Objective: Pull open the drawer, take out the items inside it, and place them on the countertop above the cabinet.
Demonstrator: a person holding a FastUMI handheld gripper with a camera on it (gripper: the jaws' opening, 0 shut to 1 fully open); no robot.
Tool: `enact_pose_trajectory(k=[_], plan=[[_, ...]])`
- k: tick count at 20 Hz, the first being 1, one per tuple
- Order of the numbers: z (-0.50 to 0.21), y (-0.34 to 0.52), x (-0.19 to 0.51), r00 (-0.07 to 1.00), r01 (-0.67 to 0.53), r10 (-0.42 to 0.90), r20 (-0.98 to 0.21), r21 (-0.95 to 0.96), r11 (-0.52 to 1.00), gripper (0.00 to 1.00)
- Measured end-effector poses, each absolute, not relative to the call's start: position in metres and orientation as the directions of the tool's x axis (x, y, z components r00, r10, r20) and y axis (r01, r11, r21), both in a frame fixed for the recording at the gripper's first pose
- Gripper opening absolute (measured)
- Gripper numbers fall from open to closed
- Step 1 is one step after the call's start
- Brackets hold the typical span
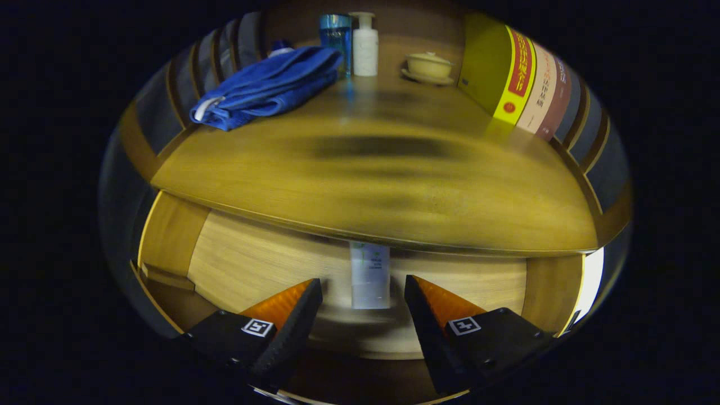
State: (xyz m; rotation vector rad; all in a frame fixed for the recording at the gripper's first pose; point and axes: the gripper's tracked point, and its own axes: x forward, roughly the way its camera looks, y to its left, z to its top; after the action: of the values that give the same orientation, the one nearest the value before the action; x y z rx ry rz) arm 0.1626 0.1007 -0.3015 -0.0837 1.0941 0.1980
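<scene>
The drawer is pulled out below the wooden countertop, its pale wooden floor showing. A white tube-shaped bottle lies inside it, partly hidden under the countertop's front edge. My gripper hangs over the drawer with its fingers spread apart. The bottle's near end sits between the fingertips and slightly beyond them; neither finger touches it. The picture is blurred by motion.
On the countertop a folded blue towel lies at the back left. A blue bottle and a white pump bottle stand at the back, with a lidded cream bowl on a saucer beside them. Upright books line the right side.
</scene>
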Motion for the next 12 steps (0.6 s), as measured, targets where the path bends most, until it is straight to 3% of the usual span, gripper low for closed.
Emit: enact_pose_trajectory(k=[1, 10, 12], plan=[[-0.309, 0.097, 0.166, 0.432, -0.190, 0.112, -0.895, 0.032, 0.981, 0.97], [-0.320, 0.102, 0.167, 0.389, -0.145, 0.113, -0.914, 0.061, 0.988, 0.52], [-0.312, 0.104, 0.161, 0.400, -0.131, 0.130, -0.907, 0.084, 0.988, 0.48]])
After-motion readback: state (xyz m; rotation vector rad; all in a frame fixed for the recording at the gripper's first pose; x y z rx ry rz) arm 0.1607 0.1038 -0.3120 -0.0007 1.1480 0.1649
